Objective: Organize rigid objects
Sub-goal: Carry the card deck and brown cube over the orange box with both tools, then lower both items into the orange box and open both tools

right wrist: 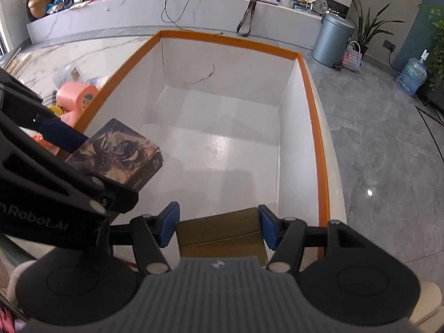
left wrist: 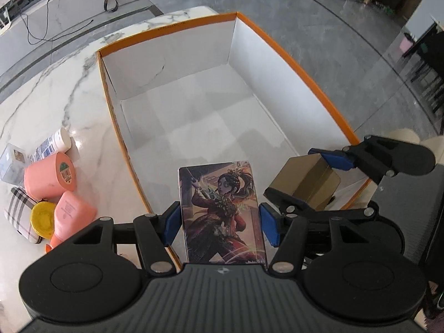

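Note:
A large white box with an orange rim (left wrist: 288,55) (right wrist: 313,105) stands on the marble table, nothing lying on its floor. My left gripper (left wrist: 220,222) is shut on a small illustrated box (left wrist: 222,211), held over the big box's near left edge; the illustrated box (right wrist: 122,155) also shows in the right wrist view at the left. My right gripper (right wrist: 219,227) is shut on a plain gold-brown box (right wrist: 222,233), held over the near right part. In the left wrist view the right gripper (left wrist: 302,177) grips that gold-brown box (left wrist: 308,183) just right of mine.
Left of the big box lie two pink containers (left wrist: 50,177), a yellow lid (left wrist: 43,219), a checked pouch (left wrist: 19,216), a white bottle (left wrist: 52,144) and a clear packet (left wrist: 12,161). A grey bin (right wrist: 333,38) and water jug (right wrist: 413,75) stand on the floor.

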Motion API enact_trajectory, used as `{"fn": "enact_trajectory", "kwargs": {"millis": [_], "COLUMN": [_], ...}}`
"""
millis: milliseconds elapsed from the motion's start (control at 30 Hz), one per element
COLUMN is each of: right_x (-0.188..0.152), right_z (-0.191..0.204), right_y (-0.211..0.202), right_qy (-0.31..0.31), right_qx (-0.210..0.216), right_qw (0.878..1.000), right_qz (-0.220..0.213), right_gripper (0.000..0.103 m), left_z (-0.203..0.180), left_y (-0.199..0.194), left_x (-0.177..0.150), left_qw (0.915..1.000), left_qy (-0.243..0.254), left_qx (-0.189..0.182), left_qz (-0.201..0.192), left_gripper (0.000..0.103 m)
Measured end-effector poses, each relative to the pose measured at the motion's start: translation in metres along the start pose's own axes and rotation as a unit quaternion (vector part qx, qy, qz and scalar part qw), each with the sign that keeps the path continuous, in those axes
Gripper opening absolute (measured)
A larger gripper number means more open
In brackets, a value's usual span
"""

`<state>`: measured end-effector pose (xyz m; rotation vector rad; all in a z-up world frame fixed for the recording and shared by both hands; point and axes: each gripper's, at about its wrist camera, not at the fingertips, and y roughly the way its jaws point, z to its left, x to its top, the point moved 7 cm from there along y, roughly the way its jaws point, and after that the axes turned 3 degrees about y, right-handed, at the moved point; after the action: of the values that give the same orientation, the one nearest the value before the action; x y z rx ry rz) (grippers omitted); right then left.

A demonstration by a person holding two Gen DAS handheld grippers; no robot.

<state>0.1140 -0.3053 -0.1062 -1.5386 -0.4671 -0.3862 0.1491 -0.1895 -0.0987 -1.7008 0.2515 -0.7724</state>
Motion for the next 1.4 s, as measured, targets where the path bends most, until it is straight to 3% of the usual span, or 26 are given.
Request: {"fn": "enact_trajectory", "kwargs": {"millis": [500, 700, 900, 1000, 1200, 1300, 1333, 1400], "right_x": [-0.002, -0.003, -0.001, 0.004, 0.011, 0.008, 0.007, 0.002], "right_z": [0.001, 0.0, -0.003, -0.01, -0.036, -0.049, -0.051, -0.057], "right_y": [0.002, -0.002, -0.015, -0.027, -0.045, -0.042, -0.039, -0.032], "right_qy": [0.02, 0.022, 0.017, 0.024, 0.045, 0.058, 0.062, 0.074], "right_qx": [-0.01, -0.024, -0.037, -0.052, -0.095, -0.116, -0.119, -0.116], "right_qw": [1.0, 0.999, 0.999, 0.997, 0.989, 0.987, 0.987, 0.988], "right_qz": [0.008, -0.001, -0.027, -0.056, -0.099, -0.092, -0.084, -0.066], "right_gripper": [0.063, 0.069, 0.069, 0.068, 0.06, 0.058, 0.05, 0.034], "left_z": [0.001, 0.005, 0.011, 0.015, 0.033, 0.041, 0.045, 0.048], "left_y": [0.001, -0.003, -0.018, -0.031, -0.049, -0.043, -0.039, -0.03], "left_x": [-0.001, -0.003, -0.003, -0.003, -0.012, -0.019, -0.021, -0.026], "left_qw": [1.0, 0.9998, 0.9987, 0.9962, 0.9884, 0.9871, 0.9869, 0.9872], "left_qy": [-0.006, -0.014, -0.034, -0.051, -0.09, -0.115, -0.121, -0.128], "left_qx": [0.006, 0.007, -0.007, -0.006, 0.04, 0.038, 0.038, 0.037], "left_qz": [0.0, -0.008, -0.038, -0.071, -0.116, -0.105, -0.099, -0.087], "left_gripper": [0.067, 0.067, 0.067, 0.062, 0.059, 0.055, 0.054, 0.042]}}
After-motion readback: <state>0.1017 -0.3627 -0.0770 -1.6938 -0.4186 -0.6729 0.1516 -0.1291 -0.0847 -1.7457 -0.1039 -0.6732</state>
